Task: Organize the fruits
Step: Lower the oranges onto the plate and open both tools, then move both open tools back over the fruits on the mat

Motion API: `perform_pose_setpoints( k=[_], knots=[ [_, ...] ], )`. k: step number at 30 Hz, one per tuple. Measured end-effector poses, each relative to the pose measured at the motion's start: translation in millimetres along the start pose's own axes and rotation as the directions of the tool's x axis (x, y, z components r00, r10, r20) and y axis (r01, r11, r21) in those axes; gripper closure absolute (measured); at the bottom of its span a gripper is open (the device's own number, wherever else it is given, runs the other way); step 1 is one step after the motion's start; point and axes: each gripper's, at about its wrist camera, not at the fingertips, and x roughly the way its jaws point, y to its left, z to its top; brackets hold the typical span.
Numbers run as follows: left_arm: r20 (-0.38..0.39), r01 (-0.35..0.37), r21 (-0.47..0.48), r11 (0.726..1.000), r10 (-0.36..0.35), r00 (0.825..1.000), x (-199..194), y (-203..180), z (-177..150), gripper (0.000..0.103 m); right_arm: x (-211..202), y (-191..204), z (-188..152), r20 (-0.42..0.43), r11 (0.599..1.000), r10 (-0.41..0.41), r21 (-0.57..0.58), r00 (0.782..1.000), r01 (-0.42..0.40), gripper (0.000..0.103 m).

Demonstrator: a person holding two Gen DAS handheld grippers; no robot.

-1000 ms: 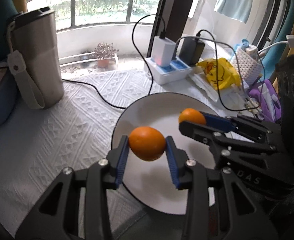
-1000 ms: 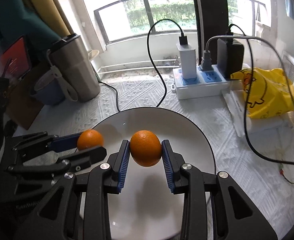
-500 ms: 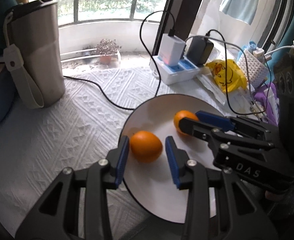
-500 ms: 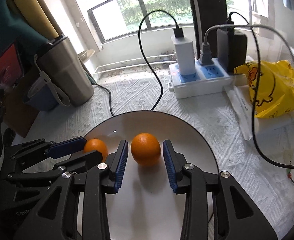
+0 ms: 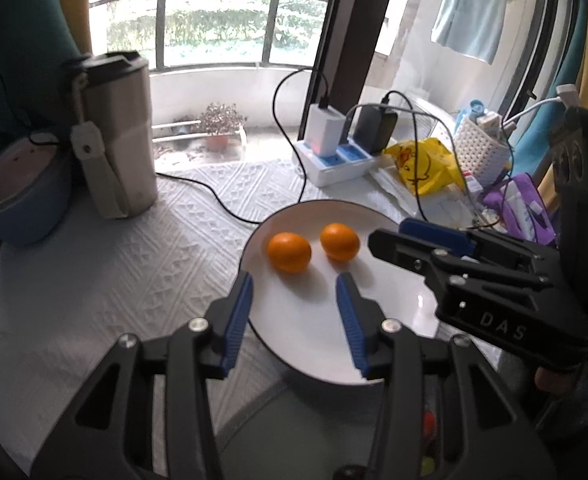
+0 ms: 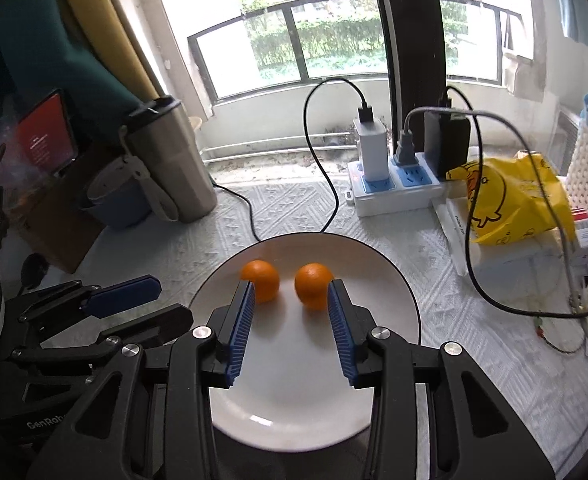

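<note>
With both small round oranges (image 5: 289, 251) (image 5: 339, 241) resting on the white round plate (image 5: 398, 308), I lift my open, empty left fingers (image 5: 294, 312) and right fingers (image 6: 290, 320), just widened, straight clear without nudging either.

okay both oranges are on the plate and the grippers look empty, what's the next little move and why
Probably draw both grippers back off the plate. The two oranges rest there side by side, and the left gripper and right gripper, jaws just opened, hold nothing.

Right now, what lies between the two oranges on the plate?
Nothing: in both wrist views only bare white plate shows in the gap between the left orange and the right orange.
</note>
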Motion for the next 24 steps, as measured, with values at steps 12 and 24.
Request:
perform_pose_setpoints(
  k=[12,24],
  knots=[
    [0.065,-0.017,0.008,1.000,0.016,0.998,-61.5,-15.5,-31.7,0.058,-58.7,21.4,-25.9,0.051,0.999,0.002,-0.036,0.999,0.000,0.063],
    [0.129,-0.033,0.039,0.999,0.028,0.991,-114.1,-34.3,-61.3,0.058,-98.9,43.2,-53.9,0.077,0.997,0.019,-0.072,0.997,-0.013,0.063]
  ],
)
